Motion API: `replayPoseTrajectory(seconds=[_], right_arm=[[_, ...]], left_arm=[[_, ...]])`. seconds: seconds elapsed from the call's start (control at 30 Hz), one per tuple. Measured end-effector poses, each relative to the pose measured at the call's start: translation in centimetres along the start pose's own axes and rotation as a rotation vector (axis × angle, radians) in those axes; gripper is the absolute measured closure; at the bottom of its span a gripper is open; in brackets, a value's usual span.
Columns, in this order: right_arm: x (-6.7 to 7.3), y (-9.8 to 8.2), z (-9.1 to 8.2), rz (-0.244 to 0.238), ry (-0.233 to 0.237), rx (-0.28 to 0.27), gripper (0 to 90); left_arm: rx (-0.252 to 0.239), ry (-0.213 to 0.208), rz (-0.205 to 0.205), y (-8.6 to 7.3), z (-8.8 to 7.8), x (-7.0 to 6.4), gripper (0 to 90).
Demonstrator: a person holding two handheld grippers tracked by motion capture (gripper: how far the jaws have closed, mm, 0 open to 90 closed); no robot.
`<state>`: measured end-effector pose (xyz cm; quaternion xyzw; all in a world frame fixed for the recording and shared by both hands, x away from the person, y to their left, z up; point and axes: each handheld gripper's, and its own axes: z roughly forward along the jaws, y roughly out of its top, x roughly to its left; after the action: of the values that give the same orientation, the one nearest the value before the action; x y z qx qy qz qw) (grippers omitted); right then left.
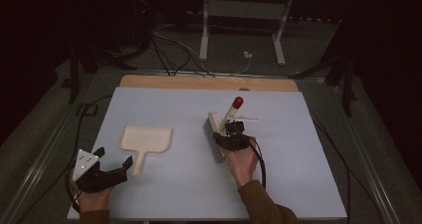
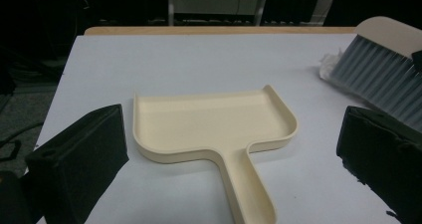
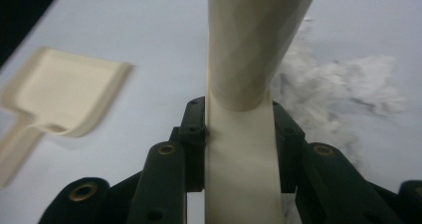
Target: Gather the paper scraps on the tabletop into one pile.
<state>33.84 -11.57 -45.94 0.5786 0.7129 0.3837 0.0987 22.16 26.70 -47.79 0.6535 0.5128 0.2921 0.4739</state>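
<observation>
A cream dustpan (image 1: 147, 138) lies flat on the table, its handle (image 2: 249, 189) pointing at the near edge. My left gripper (image 1: 116, 157) stands open just short of that handle, one jaw on either side and neither touching it. Right of centre, my right gripper (image 1: 231, 133) is shut on the cream handle (image 3: 249, 59) of a hand brush. The brush's grey bristles (image 1: 214, 140) rest on the table and its red tip (image 1: 238, 102) points up and away. Crumpled white paper (image 3: 348, 84) lies on the table beyond the brush.
The pale table top (image 1: 298, 184) has a wooden strip (image 1: 209, 82) along its far edge. Cables trail from both grippers over the near edge. Dark floor, cables and a white stand (image 1: 241, 15) lie beyond the table.
</observation>
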Motion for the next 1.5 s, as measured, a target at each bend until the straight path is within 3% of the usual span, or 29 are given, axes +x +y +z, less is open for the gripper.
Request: replayPoseTrajectory(seconds=[0.13, 0.27, 0.43, 0.5, 0.63, 0.7, 0.8, 1.03, 1.17, 1.33, 1.5], right_arm=[[0.6, 0.4, -0.5, -0.004, 0.083, 0.002, 67.6], [0.8, 1.1, -1.2, -0.021, 0.129, -0.018, 67.6], [0.7, 2.2, -1.9, -0.096, 0.146, -0.043, 67.7], [0.4, 2.7, -2.2, -0.102, 0.161, -0.053, 67.7], [-0.6, 4.1, -3.1, -0.13, 0.166, -0.101, 67.7], [-1.4, 4.7, -3.5, -0.173, 0.173, -0.132, 67.7], [-2.7, 5.3, -4.0, -0.215, 0.147, -0.16, 67.7], [-5.4, 6.4, -4.5, -0.193, 0.075, -0.166, 67.7], [-7.1, 6.8, -4.1, -0.195, 0.005, -0.149, 67.7], [-8.8, 6.9, -2.4, -0.28, -0.091, -0.095, 67.7], [-9.6, 6.7, -0.6, -0.367, -0.152, -0.051, 67.7]], left_arm=[[-0.004, 0.002, -0.004, 0.0, -0.1, 0.1, 0.3], [-0.008, 0.004, -0.008, 0.0, -0.1, 0.2, 0.3], [-0.002, 0.003, -0.005, 0.0, -0.1, 0.2, 0.3], [-0.002, 0.003, -0.005, 0.0, -0.1, 0.1, 0.3], [-0.003, 0.003, -0.007, 0.0, -0.1, 0.2, 0.3], [-0.004, 0.004, -0.011, -0.1, -0.1, 0.2, 0.3], [-0.001, 0.003, -0.009, -0.1, 0.0, 0.2, 0.3], [0.001, 0.001, -0.009, -0.1, 0.0, 0.1, 0.3], [0.0, 0.0, -0.011, -0.1, 0.0, 0.1, 0.3], [0.004, -0.005, -0.008, -0.1, 0.1, 0.0, 0.3], [0.001, -0.003, -0.013, -0.1, 0.0, 0.1, 0.3]])
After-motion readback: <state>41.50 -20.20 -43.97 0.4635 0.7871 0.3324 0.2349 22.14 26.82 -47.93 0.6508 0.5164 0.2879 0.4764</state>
